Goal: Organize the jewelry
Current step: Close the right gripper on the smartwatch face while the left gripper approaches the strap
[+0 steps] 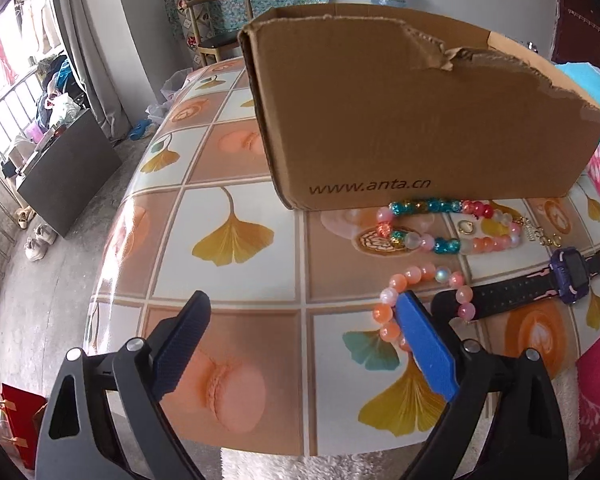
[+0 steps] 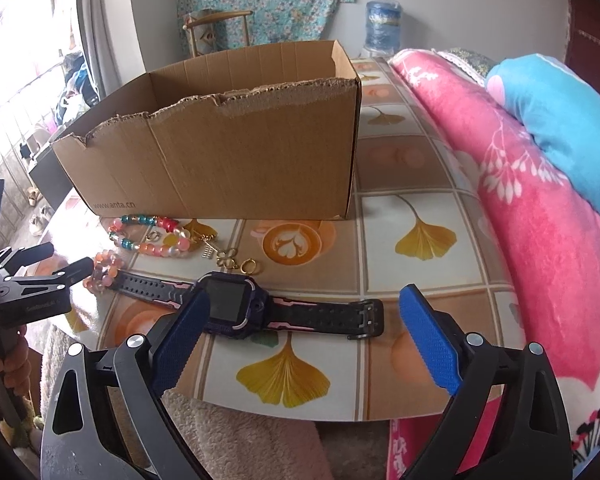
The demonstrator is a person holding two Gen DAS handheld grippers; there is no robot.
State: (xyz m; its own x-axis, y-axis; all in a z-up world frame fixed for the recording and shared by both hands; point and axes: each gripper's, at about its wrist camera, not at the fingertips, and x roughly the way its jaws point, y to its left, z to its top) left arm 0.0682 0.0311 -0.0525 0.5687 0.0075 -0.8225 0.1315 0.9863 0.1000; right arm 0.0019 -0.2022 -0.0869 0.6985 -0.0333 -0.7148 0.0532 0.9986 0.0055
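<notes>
**Open claws hover over jewelry on tiled-pattern table**

Both claws stand wide and empty above the ginkgo-leaf patterned table (image 2: pixel 420 216). The left claw (image 1: pixel 304 300) hangs near the front edge, its blue right finger (image 1: pixel 424 344) overlapping a peach-pink bead bracelet (image 1: pixel 416 276). The right claw (image 2: pixel 304 300) frames a purple-faced black-strapped watch (image 2: pixel 236 304) lying near the front edge. A multicoloured bead necklace (image 2: pixel 152 236) and small gold pieces (image 2: pixel 236 260) lie just in front of the torn brown cardboard box (image 2: pixel 220 152).

Bright daylight pours in from the window (image 1: pixel 4 60) at about ten o'clock, blown out white. Soft shadows, sharp centre, strong fisheye bending and dark corners.
</notes>
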